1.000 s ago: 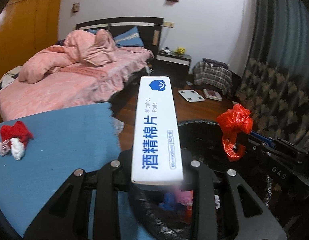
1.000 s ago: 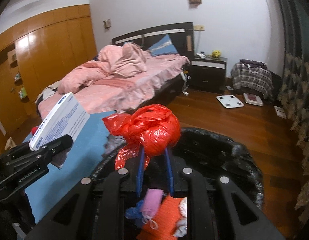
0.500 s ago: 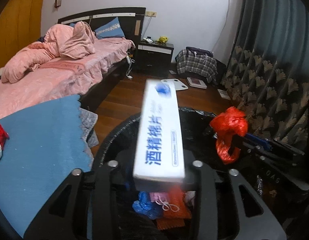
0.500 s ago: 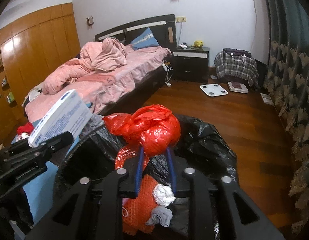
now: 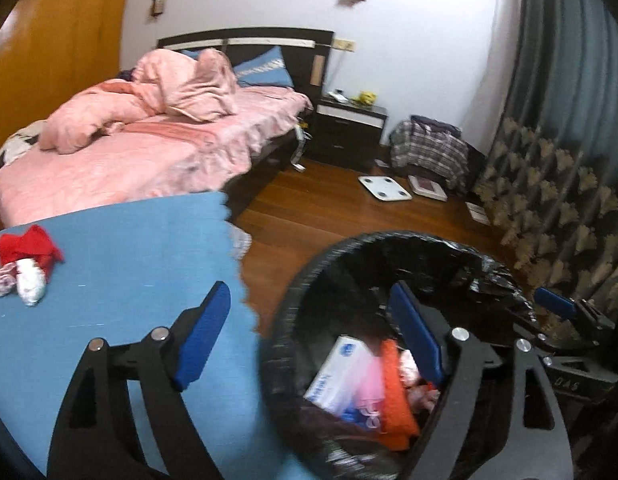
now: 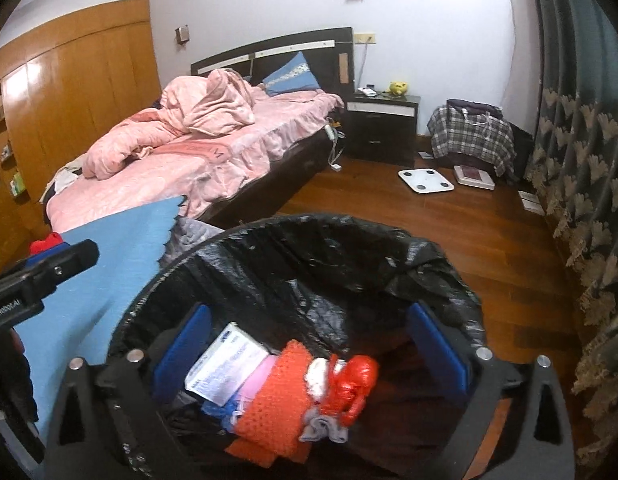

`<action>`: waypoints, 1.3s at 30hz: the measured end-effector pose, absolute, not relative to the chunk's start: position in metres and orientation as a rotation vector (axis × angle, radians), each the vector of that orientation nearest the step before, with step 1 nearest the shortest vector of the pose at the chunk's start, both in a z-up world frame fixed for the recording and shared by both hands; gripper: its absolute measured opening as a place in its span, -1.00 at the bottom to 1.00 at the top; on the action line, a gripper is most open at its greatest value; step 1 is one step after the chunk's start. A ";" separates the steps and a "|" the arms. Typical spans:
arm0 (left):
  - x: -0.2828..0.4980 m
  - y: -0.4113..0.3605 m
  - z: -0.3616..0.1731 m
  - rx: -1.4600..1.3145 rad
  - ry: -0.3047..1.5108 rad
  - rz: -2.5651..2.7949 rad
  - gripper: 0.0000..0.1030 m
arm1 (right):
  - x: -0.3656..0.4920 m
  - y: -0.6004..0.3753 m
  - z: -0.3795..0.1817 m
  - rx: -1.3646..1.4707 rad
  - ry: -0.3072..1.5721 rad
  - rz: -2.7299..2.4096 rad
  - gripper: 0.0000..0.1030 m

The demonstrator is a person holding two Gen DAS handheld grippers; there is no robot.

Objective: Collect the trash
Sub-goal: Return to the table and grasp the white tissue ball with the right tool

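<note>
A bin lined with a black bag (image 5: 389,256) (image 6: 309,240) stands beside the blue table. Inside lie the white alcohol-pad box (image 5: 337,376) (image 6: 225,368), the red plastic bag (image 6: 355,380), an orange net (image 6: 277,396) and other scraps. My left gripper (image 5: 309,332) is open and empty, straddling the bin's left rim. My right gripper (image 6: 309,348) is open and empty, above the bin's mouth. A red and white scrap (image 5: 25,268) lies on the blue table (image 5: 109,264) at the far left.
A bed with pink bedding (image 6: 197,148) stands behind the table. A dark nightstand (image 6: 383,128), a plaid-covered bag (image 6: 469,132) and a white scale (image 6: 425,180) are on the wood floor. Patterned curtains (image 6: 581,184) hang on the right.
Both grippers opened. The alcohol-pad box dropped from my left gripper into the bin, and the red bag dropped from my right gripper into it.
</note>
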State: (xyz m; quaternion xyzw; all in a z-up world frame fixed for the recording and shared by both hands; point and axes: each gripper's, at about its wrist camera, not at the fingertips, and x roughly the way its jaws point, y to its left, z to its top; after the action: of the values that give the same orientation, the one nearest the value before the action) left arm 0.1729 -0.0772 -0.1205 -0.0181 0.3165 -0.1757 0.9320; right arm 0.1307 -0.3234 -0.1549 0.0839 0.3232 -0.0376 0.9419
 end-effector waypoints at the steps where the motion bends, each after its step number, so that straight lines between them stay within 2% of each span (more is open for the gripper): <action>1: 0.172 -0.070 -0.119 -0.041 0.644 -0.345 0.62 | 0.132 -0.319 -0.154 0.175 0.662 -0.071 0.88; 14: 0.160 0.086 -0.122 -0.080 0.628 -0.055 0.65 | 0.171 -0.196 -0.137 0.088 0.620 0.121 0.88; 26: 0.160 0.212 -0.146 -0.119 0.656 0.163 0.65 | 0.218 -0.062 -0.150 0.020 0.632 0.282 0.88; 39: 0.174 0.289 -0.167 -0.148 0.689 0.250 0.65 | 0.259 0.056 -0.167 -0.031 0.682 0.407 0.88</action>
State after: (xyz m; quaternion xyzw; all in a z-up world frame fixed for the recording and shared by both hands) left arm 0.1743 0.2894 -0.1666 -0.0722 0.3367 0.1221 0.9309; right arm 0.2594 0.0560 -0.1673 -0.0152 0.3321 0.1980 0.9221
